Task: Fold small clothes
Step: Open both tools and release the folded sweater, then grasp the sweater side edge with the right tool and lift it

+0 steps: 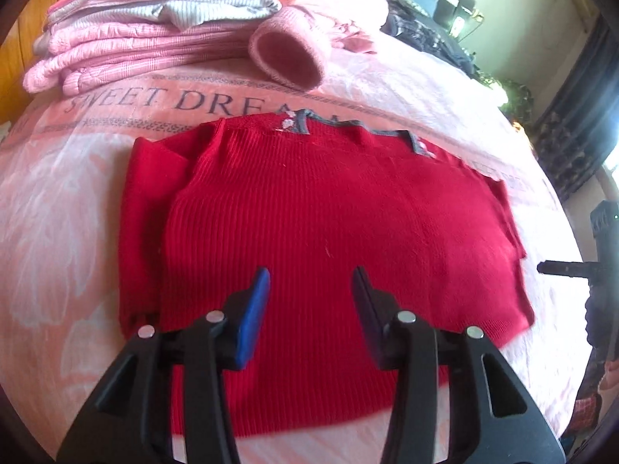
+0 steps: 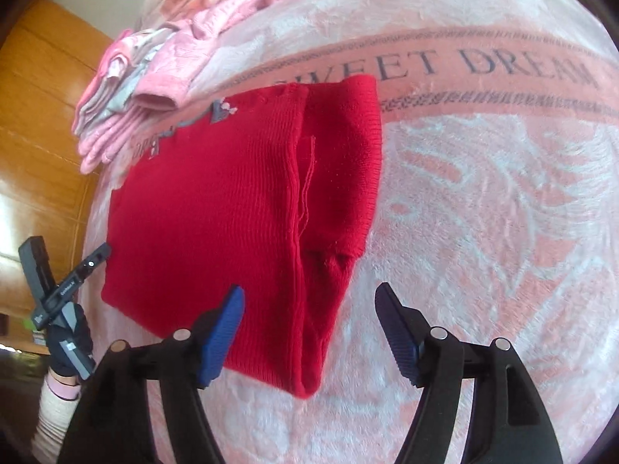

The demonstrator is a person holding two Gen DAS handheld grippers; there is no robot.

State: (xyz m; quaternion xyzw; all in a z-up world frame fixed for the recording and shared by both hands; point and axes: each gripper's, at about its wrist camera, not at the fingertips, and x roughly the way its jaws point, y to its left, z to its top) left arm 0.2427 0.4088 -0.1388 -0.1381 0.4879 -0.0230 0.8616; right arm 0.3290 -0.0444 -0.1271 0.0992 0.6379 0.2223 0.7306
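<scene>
Red ribbed sweater (image 1: 309, 208) lies flat on the bed, on a pink blanket (image 1: 58, 232) printed "SWEET DREAM". Sleeve side folded in over the body: in the right wrist view the folded sleeve panel (image 2: 340, 162) sits on the sweater's right part, seam and loose thread visible. Grey trimmed neckline (image 1: 309, 121) at the far edge, small floral detail on it. Hem is at the near edge.

Left claw (image 1: 311, 301): fingers apart, nothing between them, hanging over the sweater's lower middle. Can't tell if the tips touch the knit.

Right claw (image 2: 309, 309): fingers apart, empty, straddling the sweater's near right corner; blue-padded finger (image 2: 222, 336) over red fabric, the other finger over bare blanket.

No containers in view. The only thing holding items is the bed itself: beyond the sweater a stack of folded clothes (image 1: 154, 38), mostly pink knits with a grey-white striped piece between them, and a pink knit cuff (image 1: 290, 58) with its opening facing the camera, just beside the stack. Stack and sweater are apart, blanket lettering between them.

Wooden panel (image 2: 42, 116) shows at the left in the right wrist view. Dark cluttered area (image 1: 445, 31) past the bed's far right corner, too blurred to identify.
</scene>
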